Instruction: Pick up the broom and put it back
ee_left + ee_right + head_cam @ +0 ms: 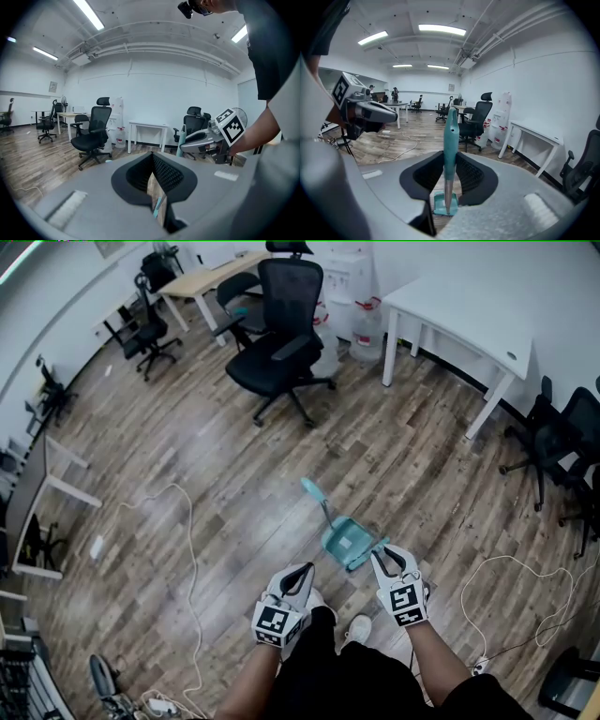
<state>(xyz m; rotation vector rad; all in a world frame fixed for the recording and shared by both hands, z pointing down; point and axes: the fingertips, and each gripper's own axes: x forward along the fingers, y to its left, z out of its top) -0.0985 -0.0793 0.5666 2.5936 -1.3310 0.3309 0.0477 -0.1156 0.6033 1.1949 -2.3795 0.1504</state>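
Two claws sit low in the head view. The right claw (449,159) is clamped on the broom (450,136), with ribbed black pads pressed against its smooth teal plastic handle. Below the grip, a bare metal shaft runs down to a squarish teal head. From above, the broom (343,538) slants over the wood-plank floor (187,437); whether its head touches the boards is unclear. The left claw (152,158) has its tips together and holds nothing. A thin slit beneath them shows a teal sliver too small to identify.
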